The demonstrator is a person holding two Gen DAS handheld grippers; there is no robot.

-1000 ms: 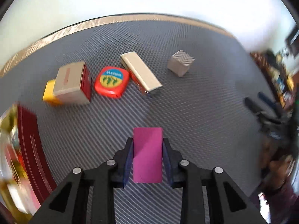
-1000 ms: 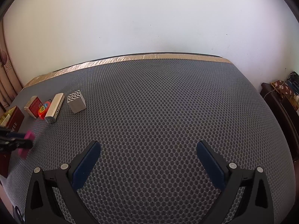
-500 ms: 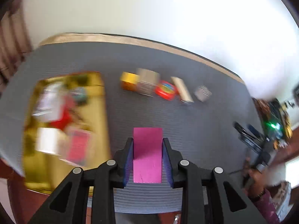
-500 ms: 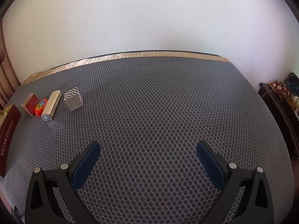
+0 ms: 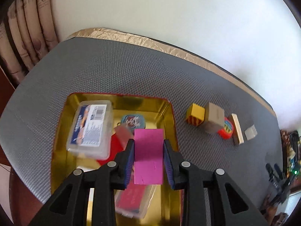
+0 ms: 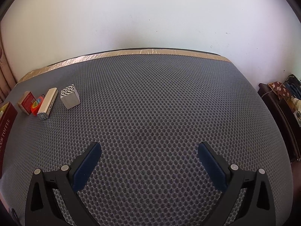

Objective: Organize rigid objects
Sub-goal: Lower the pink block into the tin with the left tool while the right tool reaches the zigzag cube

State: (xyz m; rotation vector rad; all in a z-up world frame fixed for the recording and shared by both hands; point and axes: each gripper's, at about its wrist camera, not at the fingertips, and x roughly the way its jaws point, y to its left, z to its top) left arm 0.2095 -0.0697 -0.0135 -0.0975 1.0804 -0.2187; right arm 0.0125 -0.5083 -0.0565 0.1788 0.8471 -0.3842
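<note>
My left gripper [image 5: 148, 146] is shut on a magenta block [image 5: 148, 156] and hangs over the right part of a gold tin [image 5: 169, 105]. Inside the tin lie a clear plastic case with a blue label [image 5: 90, 128], a round blue keychain [image 5: 133, 121], red items and a pink-filled clear box [image 5: 131, 201]. To the right on the mat stand a yellow cube [image 5: 195, 114], a tan box [image 5: 214, 116], a red round tin [image 5: 225, 130], a cream bar [image 5: 237, 128] and a zigzag cube [image 5: 250, 132]. My right gripper [image 6: 149, 156] stands open over bare mat.
A grey mesh mat [image 6: 160, 103] covers the table, with a gold-taped far edge against a white wall. The right wrist view shows the zigzag cube [image 6: 70, 96], cream bar [image 6: 48, 102] and the tin's dark red side [image 6: 6, 118] at far left. A cluttered dark shelf [image 6: 282, 103] stands right.
My left gripper carried the magenta block leftward from the row of small objects to above the gold tin, rolling as it went. The right gripper stayed still and open.
</note>
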